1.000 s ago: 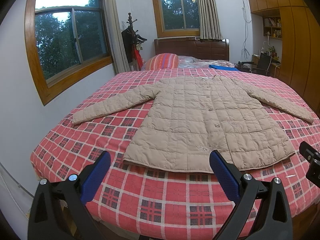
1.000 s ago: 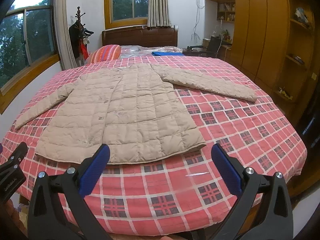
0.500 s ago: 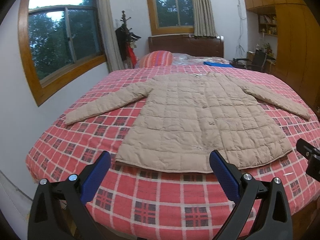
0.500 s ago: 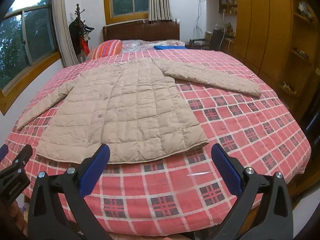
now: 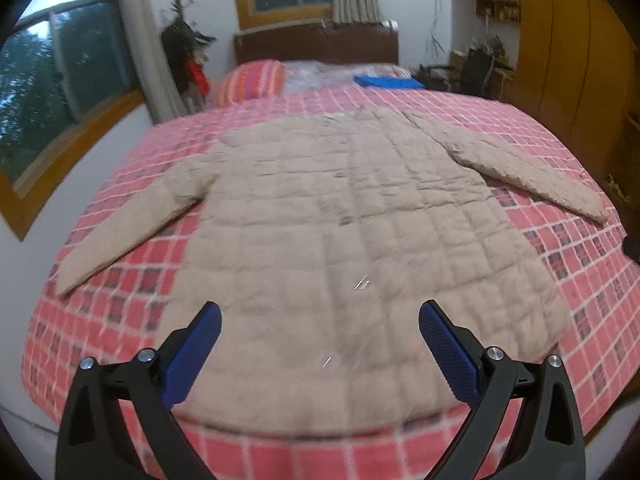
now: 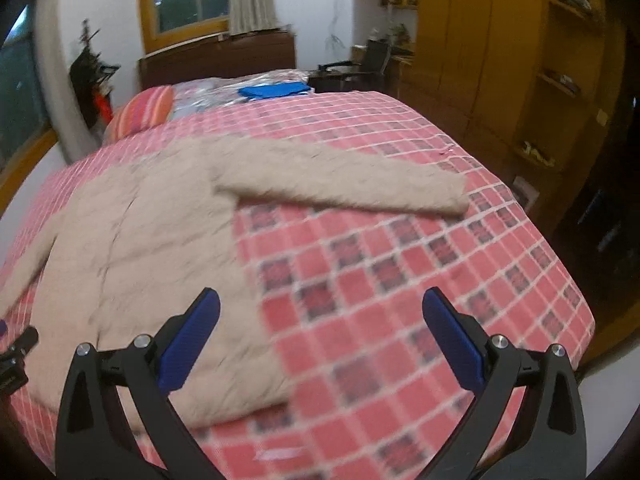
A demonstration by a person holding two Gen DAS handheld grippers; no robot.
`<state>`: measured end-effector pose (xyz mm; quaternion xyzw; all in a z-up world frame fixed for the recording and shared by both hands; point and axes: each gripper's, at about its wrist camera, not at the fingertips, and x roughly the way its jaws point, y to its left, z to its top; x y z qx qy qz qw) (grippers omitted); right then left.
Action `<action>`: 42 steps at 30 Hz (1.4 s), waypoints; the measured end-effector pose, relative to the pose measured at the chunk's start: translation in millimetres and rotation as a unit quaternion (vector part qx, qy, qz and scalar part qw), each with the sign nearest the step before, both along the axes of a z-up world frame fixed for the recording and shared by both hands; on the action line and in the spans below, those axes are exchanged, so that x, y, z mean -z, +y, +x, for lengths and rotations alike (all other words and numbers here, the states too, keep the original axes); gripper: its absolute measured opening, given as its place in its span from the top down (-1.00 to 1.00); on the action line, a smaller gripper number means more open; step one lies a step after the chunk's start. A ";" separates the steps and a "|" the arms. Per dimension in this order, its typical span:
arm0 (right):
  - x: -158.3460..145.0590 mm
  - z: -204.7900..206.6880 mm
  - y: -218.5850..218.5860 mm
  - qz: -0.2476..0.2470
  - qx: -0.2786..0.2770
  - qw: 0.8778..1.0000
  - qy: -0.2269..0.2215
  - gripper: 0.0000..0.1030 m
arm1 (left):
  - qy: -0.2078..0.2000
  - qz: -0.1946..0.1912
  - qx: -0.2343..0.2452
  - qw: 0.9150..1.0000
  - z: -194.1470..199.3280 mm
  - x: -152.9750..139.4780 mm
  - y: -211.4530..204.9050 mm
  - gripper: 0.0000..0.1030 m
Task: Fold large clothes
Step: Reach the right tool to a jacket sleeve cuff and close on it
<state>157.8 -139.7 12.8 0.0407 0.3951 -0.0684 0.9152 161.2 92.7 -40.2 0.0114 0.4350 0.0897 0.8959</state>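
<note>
A beige quilted coat [image 5: 320, 216] lies flat on the red checked bed [image 5: 560, 256], front up, both sleeves spread out to the sides. My left gripper [image 5: 320, 320] hovers open above the coat's lower hem, nothing between its blue pads. In the right wrist view the coat [image 6: 132, 248] fills the left half, its right sleeve [image 6: 360, 188] reaching toward the bed's right side. My right gripper [image 6: 320, 312] stands open over the coat's lower right corner and the bare bedspread [image 6: 440, 280]. Both views are motion-blurred.
A striped pillow [image 5: 250, 82] and a blue folded cloth [image 5: 388, 81] lie at the head of the bed by the dark headboard [image 5: 316, 46]. Wooden wardrobes [image 6: 500, 60] line the right wall. A window [image 5: 60, 92] and a coat stand [image 5: 188, 52] are on the left.
Both grippers have moved forward and up over the bed, so the coat now sits closer and beneath them. The right gripper has swung to the right. Both stay open.
</note>
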 end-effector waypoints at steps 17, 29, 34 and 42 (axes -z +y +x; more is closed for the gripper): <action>83.9 188.5 -213.3 0.121 0.090 0.978 0.143 -0.95 | 0.105 -0.100 -0.016 0.989 255.3 72.1 -68.4 -0.93; 110.8 228.6 -273.8 0.148 0.127 0.967 0.164 -0.93 | 0.129 -0.094 -0.005 0.987 287.8 110.4 -75.3 -0.93; 124.5 233.1 -289.4 0.151 0.123 0.964 0.183 -0.73 | 0.120 -0.077 0.000 0.990 287.2 113.8 -77.2 -0.93; 137.5 239.9 -283.7 0.164 0.099 0.962 0.193 0.06 | 0.114 -0.064 0.000 0.991 287.2 114.6 -83.2 -0.94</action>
